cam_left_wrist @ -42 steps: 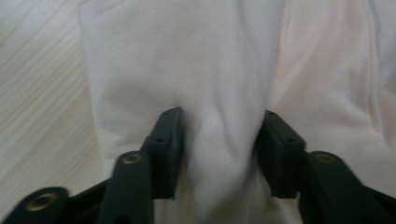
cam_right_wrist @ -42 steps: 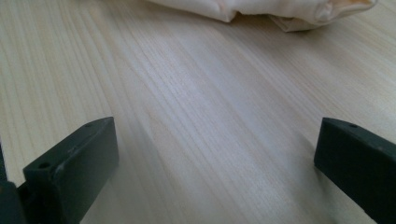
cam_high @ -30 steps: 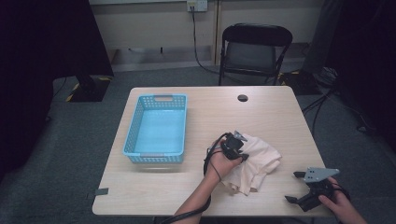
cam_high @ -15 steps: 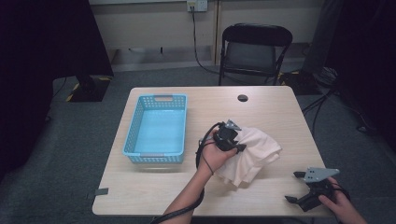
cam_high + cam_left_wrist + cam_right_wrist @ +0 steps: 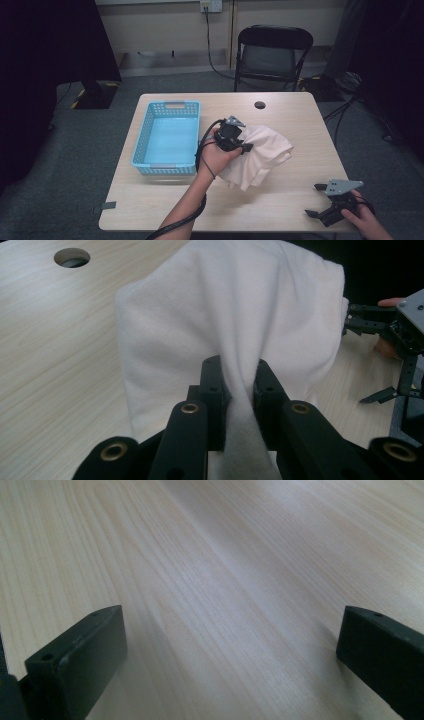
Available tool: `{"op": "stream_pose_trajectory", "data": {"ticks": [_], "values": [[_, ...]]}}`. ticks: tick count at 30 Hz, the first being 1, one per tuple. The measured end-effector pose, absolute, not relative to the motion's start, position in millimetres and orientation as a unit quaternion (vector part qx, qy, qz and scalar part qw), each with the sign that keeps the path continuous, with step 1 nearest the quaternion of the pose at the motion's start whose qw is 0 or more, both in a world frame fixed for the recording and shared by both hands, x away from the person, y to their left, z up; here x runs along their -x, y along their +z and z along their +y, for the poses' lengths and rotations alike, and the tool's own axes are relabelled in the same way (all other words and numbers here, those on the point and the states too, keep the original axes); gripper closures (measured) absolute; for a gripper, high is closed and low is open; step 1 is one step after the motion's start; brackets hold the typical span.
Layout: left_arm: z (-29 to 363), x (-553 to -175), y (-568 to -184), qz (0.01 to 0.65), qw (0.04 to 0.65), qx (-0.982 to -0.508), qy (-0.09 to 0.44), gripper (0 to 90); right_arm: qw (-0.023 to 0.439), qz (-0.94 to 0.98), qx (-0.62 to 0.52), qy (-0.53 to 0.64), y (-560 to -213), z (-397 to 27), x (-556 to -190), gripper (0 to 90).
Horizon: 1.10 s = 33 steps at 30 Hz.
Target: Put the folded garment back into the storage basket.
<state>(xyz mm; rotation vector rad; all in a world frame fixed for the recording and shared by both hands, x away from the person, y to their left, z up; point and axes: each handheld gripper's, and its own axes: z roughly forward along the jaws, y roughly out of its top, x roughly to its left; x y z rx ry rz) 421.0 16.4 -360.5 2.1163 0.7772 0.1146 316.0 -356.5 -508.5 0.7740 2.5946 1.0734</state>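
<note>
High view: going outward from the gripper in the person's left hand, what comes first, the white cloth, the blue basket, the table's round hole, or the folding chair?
1. White cloth, pinched in the left gripper.
2. Blue basket, just left.
3. Round hole, far table edge.
4. Folding chair, beyond the table.

Left gripper [image 5: 235, 385] clamped, right gripper [image 5: 317, 201] agape.

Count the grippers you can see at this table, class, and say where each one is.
2. The left gripper is mid-table beside the blue basket, shut on the white cloth. The right gripper is open at the table's near right corner.
</note>
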Motion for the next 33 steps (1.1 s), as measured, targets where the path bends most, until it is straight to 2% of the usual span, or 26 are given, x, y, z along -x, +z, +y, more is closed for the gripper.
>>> {"op": "stream_pose_trajectory", "data": {"ticks": [33], "values": [[84,-432,-315,0.373,0.428,-0.819,0.088,79.6,0.114,0.885,-0.264,0.366,-509,-357,-316,0.0]]}}
